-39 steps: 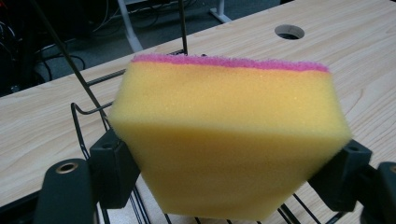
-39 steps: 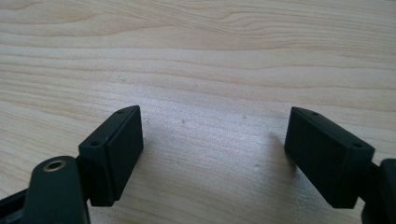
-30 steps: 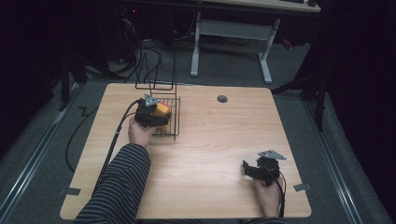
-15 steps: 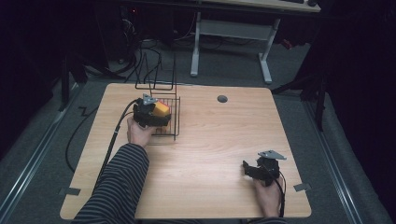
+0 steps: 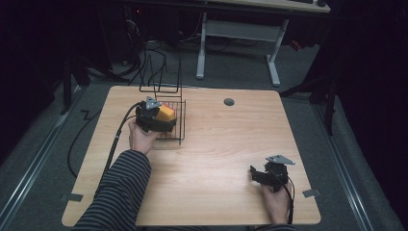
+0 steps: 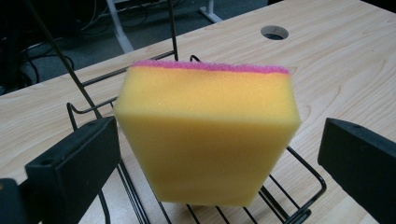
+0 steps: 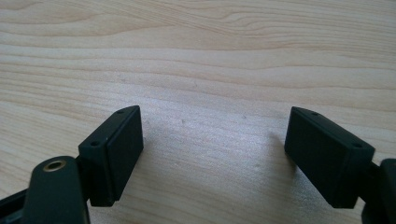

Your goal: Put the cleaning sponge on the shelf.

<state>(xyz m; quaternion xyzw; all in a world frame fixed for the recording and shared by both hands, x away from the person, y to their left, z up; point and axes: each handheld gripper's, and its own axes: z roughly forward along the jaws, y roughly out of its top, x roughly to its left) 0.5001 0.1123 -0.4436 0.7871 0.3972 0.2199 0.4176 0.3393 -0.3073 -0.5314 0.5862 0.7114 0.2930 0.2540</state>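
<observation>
Landmark: black wire rack point(image 5: 169, 126), left-back part of the wooden table point(image 5: 216, 159). Round cable hole point(image 5: 229, 102) sits to the right of the rack, well apart; floor cables and a desk frame beyond the table's far edge. Rack's upright wires rise just behind the sponge.

In the rack: one yellow sponge point(image 6: 208, 135) w/ pink scrub layer on its far side, standing tilted on the bottom wires.

Left gripper point(image 5: 159, 120) at the rack's near-left side; jaws have just been opening, now wide, sponge between them but the pads clear of both its sides.

Right gripper point(image 7: 212, 154) far from the rack, near-right corner of the table, jaws wide over bare wood.
</observation>
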